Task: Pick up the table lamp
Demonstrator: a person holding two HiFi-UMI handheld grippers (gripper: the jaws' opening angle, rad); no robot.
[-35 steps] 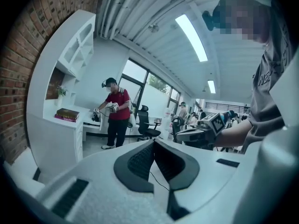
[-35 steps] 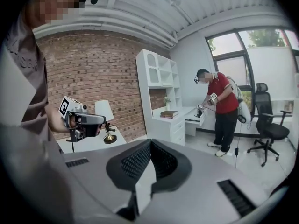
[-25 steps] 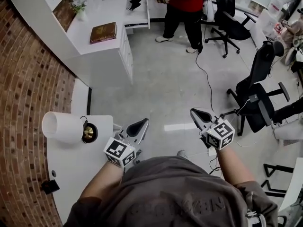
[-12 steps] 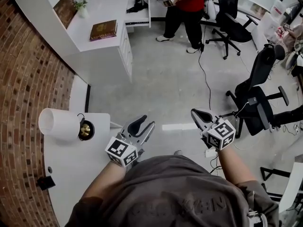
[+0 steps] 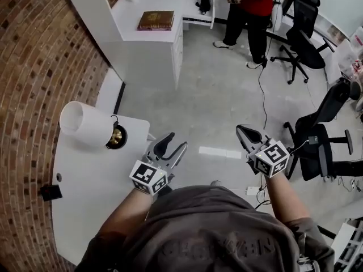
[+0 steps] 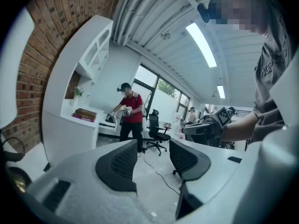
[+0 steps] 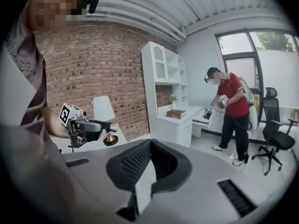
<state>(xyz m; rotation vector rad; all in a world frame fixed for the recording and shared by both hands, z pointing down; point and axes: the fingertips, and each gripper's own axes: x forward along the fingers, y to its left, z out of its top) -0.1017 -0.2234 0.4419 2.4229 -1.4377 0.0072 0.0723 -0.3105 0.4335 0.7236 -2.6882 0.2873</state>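
Observation:
The table lamp [image 5: 85, 123], with a white shade and a brass base [image 5: 116, 137], stands near the far corner of the white table [image 5: 91, 203]. My left gripper [image 5: 171, 147] hovers just off that corner, to the right of the lamp and apart from it. Its jaws are opening, with nothing between them. The left gripper view has the lamp's shade [image 6: 9, 73] at its left edge. Further right, over the floor, my right gripper [image 5: 245, 134] is shut and empty. The right gripper view shows the lamp [image 7: 103, 108] behind my left gripper [image 7: 91, 125].
A brick wall [image 5: 34, 67] runs along the left. A small black object [image 5: 50, 192] lies on the table. Beyond are a white desk [image 5: 147, 44] with a book [image 5: 156, 20], a person in a red shirt [image 5: 252, 4], office chairs [image 5: 323, 135] and a floor cable [image 5: 262, 95].
My left gripper's jaws have gone from shut to open. Both grippers shifted a little, the left one ending slightly nearer the lamp. The lamp has not moved on the table.

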